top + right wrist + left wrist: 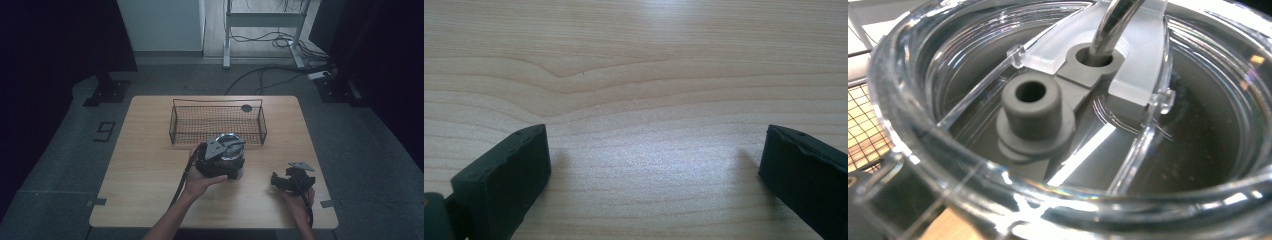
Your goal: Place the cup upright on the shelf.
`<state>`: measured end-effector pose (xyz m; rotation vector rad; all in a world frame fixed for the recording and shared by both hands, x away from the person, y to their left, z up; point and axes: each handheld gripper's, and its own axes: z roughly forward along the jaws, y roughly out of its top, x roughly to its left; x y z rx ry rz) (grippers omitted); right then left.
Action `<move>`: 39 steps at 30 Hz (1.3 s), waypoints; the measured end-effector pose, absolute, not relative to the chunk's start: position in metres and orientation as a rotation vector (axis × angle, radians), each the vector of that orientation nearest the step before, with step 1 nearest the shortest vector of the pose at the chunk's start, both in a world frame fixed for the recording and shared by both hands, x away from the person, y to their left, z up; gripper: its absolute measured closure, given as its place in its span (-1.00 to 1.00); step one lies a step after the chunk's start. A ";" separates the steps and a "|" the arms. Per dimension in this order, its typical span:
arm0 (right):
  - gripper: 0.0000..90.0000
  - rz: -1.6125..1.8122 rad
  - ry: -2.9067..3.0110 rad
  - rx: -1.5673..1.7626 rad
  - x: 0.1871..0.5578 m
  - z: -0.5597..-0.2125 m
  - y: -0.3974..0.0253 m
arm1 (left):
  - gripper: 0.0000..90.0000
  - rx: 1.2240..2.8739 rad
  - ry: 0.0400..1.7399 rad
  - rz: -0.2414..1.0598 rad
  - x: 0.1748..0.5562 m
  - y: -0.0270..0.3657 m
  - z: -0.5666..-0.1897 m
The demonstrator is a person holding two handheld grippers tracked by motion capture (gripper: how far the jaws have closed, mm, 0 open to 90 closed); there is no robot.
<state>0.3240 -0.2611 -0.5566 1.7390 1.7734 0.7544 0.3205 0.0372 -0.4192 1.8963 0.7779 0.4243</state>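
A steel tumbler (233,151) with a clear lid (903,115) stands on the wooden table (150,170), just in front of a wire basket (217,102). My left gripper (226,167) is closed around its near side. Seen from very close in the left gripper view, the lid carries a grey rubber plug (1030,112), and a metal straw (1110,25) passes through its hole. A dark jaw edge lies against the lid's lower left rim. My right gripper (275,181) rests low over bare wood at the right. It is open (654,165), with nothing between its fingers (504,175).
The black wire basket looks empty, and its mesh (863,135) lies just left of the lid. A small dark disc (246,108) sits at the basket's far right corner. Bare wood lies left of the tumbler and along the front edge. Cables run across the floor beyond the table.
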 end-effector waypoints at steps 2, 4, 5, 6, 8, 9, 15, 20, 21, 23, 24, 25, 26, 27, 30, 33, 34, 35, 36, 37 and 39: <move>-1.00 0.754 1.773 1.739 0.324 -0.557 -0.261 | -0.91 1.892 0.781 0.422 0.322 0.037 -0.418; -1.00 0.754 1.773 1.739 0.324 -0.557 -0.261 | -0.91 1.891 0.782 0.423 0.323 0.037 -0.418; -1.00 0.754 1.774 1.738 0.324 -0.557 -0.261 | -0.91 1.893 0.781 0.423 0.324 0.036 -0.417; -1.00 0.754 1.773 1.739 0.324 -0.557 -0.261 | -0.91 1.895 0.780 0.424 0.324 0.036 -0.416; -1.00 0.754 1.774 1.738 0.324 -0.557 -0.261 | -0.91 1.893 0.781 0.425 0.325 0.036 -0.416; -1.00 0.754 1.773 1.739 0.324 -0.557 -0.261 | -0.91 1.891 0.783 0.427 0.326 0.036 -0.415; -1.00 0.755 1.773 1.740 0.324 -0.557 -0.261 | -0.91 1.890 0.791 0.428 0.329 0.037 -0.414; -1.00 0.755 1.774 1.739 0.324 -0.557 -0.261 | -0.91 1.894 0.800 0.428 0.331 0.038 -0.414; -1.00 0.755 1.774 1.739 0.324 -0.557 -0.261 | -0.91 1.896 0.804 0.429 0.331 0.038 -0.414; -1.00 0.755 1.774 1.740 0.324 -0.557 -0.261 | -0.91 1.893 0.811 0.438 0.332 0.038 -0.413; -1.00 0.755 1.774 1.739 0.324 -0.557 -0.261 | -0.91 1.891 0.814 0.445 0.333 0.038 -0.413; -1.00 0.755 1.774 1.739 0.324 -0.557 -0.261 | -0.91 1.891 0.817 0.448 0.333 0.038 -0.414; -1.00 0.755 1.774 1.739 0.324 -0.557 -0.261 | -0.91 1.891 0.817 0.448 0.333 0.038 -0.414; -1.00 0.755 1.774 1.739 0.324 -0.557 -0.261 | -0.91 1.892 0.820 0.442 0.334 0.039 -0.414; -1.00 0.755 1.774 1.739 0.324 -0.557 -0.261 | -0.91 1.885 0.824 0.431 0.335 0.039 -0.414; -1.00 0.756 1.774 1.739 0.324 -0.557 -0.261 | -0.91 1.878 0.824 0.428 0.336 0.038 -0.412; -1.00 0.756 1.773 1.740 0.324 -0.557 -0.261 | -0.91 1.878 0.822 0.429 0.336 0.037 -0.411; -1.00 0.756 1.773 1.740 0.324 -0.557 -0.261 | -0.91 1.878 0.821 0.430 0.336 0.037 -0.411; -1.00 0.757 1.771 1.738 0.324 -0.557 -0.261 | -0.91 1.879 0.820 0.430 0.337 0.037 -0.410; -1.00 0.757 1.771 1.740 0.324 -0.557 -0.261 | -0.91 1.877 0.820 0.431 0.337 0.037 -0.409; -1.00 0.757 1.771 1.739 0.324 -0.557 -0.261 | -0.91 1.877 0.819 0.431 0.338 0.037 -0.408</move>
